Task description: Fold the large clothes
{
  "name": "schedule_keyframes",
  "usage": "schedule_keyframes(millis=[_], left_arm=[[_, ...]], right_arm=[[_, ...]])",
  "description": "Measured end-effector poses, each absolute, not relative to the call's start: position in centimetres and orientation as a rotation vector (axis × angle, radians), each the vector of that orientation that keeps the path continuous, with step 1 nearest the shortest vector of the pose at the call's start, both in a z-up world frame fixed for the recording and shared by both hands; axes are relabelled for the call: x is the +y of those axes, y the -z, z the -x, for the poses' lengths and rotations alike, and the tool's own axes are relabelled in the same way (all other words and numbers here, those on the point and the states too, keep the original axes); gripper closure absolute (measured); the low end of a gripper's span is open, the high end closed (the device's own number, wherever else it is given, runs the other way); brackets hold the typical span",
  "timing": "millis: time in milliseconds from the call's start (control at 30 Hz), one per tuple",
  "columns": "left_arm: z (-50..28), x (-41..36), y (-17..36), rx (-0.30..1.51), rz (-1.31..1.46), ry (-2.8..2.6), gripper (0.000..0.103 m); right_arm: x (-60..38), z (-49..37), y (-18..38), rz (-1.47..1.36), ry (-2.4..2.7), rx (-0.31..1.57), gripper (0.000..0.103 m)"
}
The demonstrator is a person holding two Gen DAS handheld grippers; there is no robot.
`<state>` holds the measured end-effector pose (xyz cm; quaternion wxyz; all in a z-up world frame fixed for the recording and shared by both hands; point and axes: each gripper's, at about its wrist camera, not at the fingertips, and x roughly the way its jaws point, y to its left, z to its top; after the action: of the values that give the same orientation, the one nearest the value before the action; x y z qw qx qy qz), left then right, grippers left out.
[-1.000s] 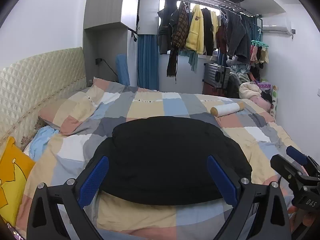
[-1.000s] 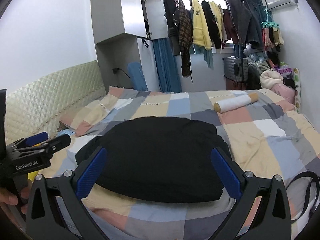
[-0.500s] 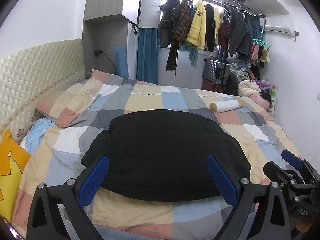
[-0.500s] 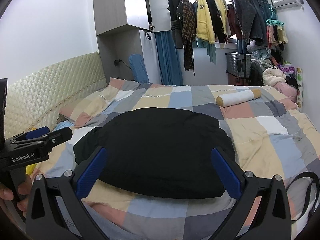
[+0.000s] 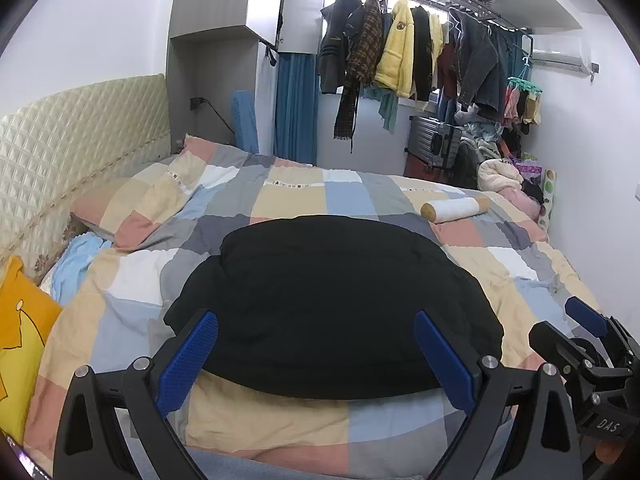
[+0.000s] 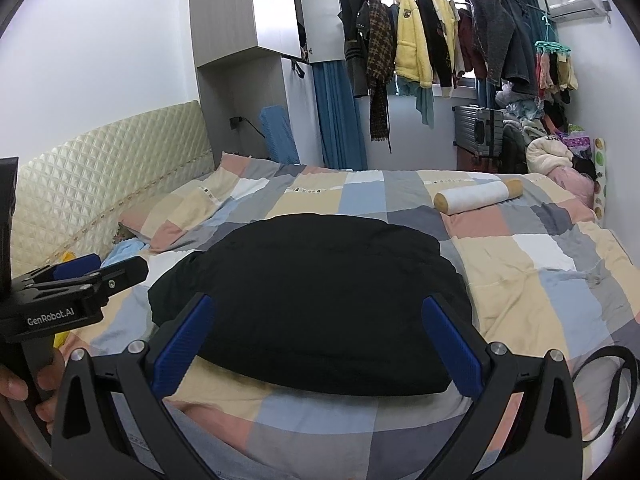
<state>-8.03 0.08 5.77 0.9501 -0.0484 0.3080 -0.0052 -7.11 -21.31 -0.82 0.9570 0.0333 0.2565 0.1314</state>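
A large black garment (image 5: 332, 300) lies folded in a rounded bundle on the checked quilt (image 5: 280, 196) in the middle of the bed; it also shows in the right wrist view (image 6: 316, 300). My left gripper (image 5: 316, 360) is open and empty, held above the bundle's near edge. My right gripper (image 6: 318, 344) is open and empty, also near that edge. The right gripper shows at the right edge of the left wrist view (image 5: 580, 344). The left gripper shows at the left edge of the right wrist view (image 6: 80, 276).
A white rolled bolster (image 5: 454, 209) lies at the far right of the bed. A yellow cushion (image 5: 20, 344) and pale blue cloth (image 5: 76, 260) lie by the padded headboard (image 5: 72, 152). Clothes hang on a rack (image 5: 400, 52) at the back. A black strap (image 6: 604, 380) lies at right.
Both grippers have risen and pulled back slightly, so the bed and black bundle sit lower and farther in view. The bundle has not moved. Both grippers stay open.
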Motion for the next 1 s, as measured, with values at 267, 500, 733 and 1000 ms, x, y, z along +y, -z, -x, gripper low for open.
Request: schedule_keyframes(millis=[267, 500, 733, 1000], left_arm=[[8.5, -0.1, -5.99, 0.619, 0.101, 0.015, 0.003], [8.55, -0.06, -6.01, 0.617, 0.104, 0.014, 0.003], [8.7, -0.04, -6.1, 0.617, 0.103, 0.014, 0.003], [8.78, -0.02, -6.15, 0.617, 0.104, 0.013, 0.003]], right_arm=[[-21.36, 7.18, 0.91, -0.066, -0.269, 0.518, 0.0], [-21.23, 7.29, 0.99, -0.064, -0.267, 0.518, 0.0], [-21.26, 7.29, 0.97, -0.063, -0.269, 0.518, 0.0], [-21.16, 7.41, 1.02, -0.065, -0.267, 0.523, 0.0]])
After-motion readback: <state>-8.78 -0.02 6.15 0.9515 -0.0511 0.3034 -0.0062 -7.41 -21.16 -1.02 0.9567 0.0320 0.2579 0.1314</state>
